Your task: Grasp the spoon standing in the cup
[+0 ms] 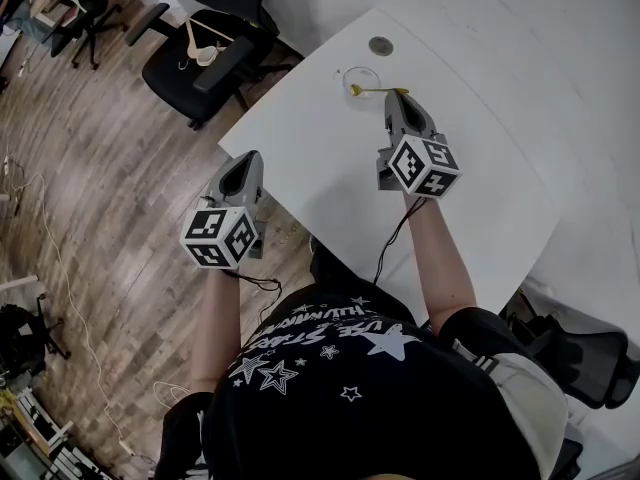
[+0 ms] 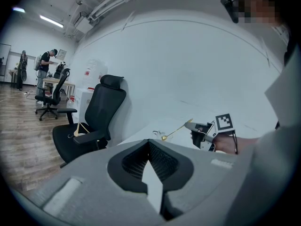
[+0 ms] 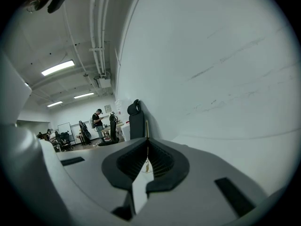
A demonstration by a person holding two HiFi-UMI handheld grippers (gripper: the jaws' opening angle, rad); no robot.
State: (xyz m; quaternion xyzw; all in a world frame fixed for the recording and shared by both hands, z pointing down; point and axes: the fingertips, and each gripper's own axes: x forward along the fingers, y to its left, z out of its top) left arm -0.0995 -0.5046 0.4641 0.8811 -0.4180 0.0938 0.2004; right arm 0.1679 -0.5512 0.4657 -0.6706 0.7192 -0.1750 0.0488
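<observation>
A thin gold spoon [image 1: 378, 90] lies almost level above the white table [image 1: 480, 208], and my right gripper [image 1: 400, 96] is shut on its handle end. The spoon's bowl is at the near rim of a small clear glass cup [image 1: 361, 76]; I cannot tell whether it is inside the cup. In the left gripper view the spoon [image 2: 176, 130] slants up from the cup [image 2: 157, 133] to the right gripper [image 2: 195, 125]. The right gripper view has the spoon [image 3: 146, 128] edge-on between the closed jaws. My left gripper [image 1: 243, 160] hangs at the table's left edge, shut and holding nothing.
A black office chair [image 1: 215, 48] with a wooden hanger [image 1: 203, 46] on its seat stands just beyond the table's left corner. A round cable grommet [image 1: 380, 45] sits behind the cup. A white curved wall [image 1: 520, 8] bounds the far side. A person [image 2: 47, 60] stands far off.
</observation>
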